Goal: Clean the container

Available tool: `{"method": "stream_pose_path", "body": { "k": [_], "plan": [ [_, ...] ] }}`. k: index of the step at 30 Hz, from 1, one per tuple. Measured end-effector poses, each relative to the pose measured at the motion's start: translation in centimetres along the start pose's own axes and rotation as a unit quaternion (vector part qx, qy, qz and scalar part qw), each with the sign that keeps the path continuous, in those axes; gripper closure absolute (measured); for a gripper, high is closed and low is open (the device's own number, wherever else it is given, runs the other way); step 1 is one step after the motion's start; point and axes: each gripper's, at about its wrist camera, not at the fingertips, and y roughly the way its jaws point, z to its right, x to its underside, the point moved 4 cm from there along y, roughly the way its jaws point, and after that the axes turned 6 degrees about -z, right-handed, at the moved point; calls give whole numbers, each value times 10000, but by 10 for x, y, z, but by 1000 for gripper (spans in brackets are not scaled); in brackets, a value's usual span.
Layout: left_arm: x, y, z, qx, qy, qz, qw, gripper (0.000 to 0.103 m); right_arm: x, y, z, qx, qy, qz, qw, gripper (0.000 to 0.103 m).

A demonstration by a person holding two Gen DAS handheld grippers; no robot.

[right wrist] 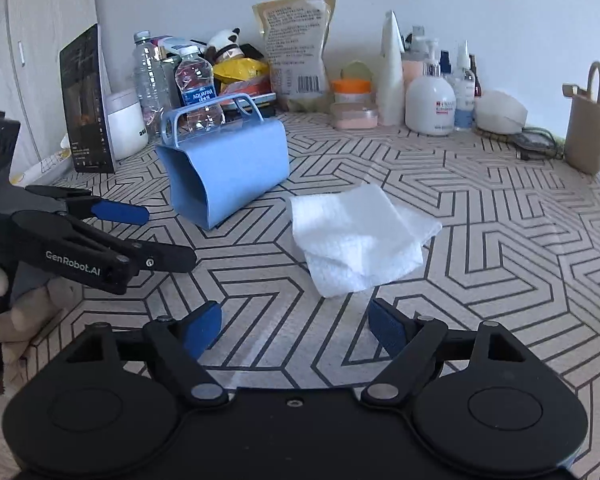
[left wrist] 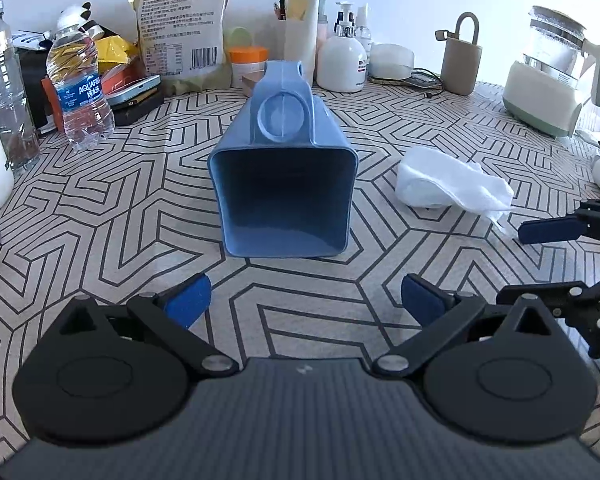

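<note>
A light blue plastic container lies on its side on the patterned table, its open mouth facing my left gripper; it also shows in the right wrist view, handle up. A folded white cloth lies to its right, and straight ahead of my right gripper. My left gripper is open and empty, a short way in front of the container's mouth. My right gripper is open and empty, just short of the cloth. The left gripper is seen from the side in the right wrist view.
The back of the table is crowded: water bottles, a food bag, lotion pump bottles, a tan pouch, a kettle. A dark box and white jar stand left of the container.
</note>
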Motion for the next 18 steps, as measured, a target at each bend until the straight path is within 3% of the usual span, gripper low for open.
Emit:
{"method": "stream_pose_path", "body": {
  "k": [5, 18],
  "plan": [
    [1, 2, 6, -143, 166, -76, 9997, 0, 1, 3, -6, 287, -199, -103, 9993, 14],
    [1, 3, 7, -239, 25, -21, 9997, 0, 1, 1, -2, 158, -159, -81, 9997, 11]
  ]
}}
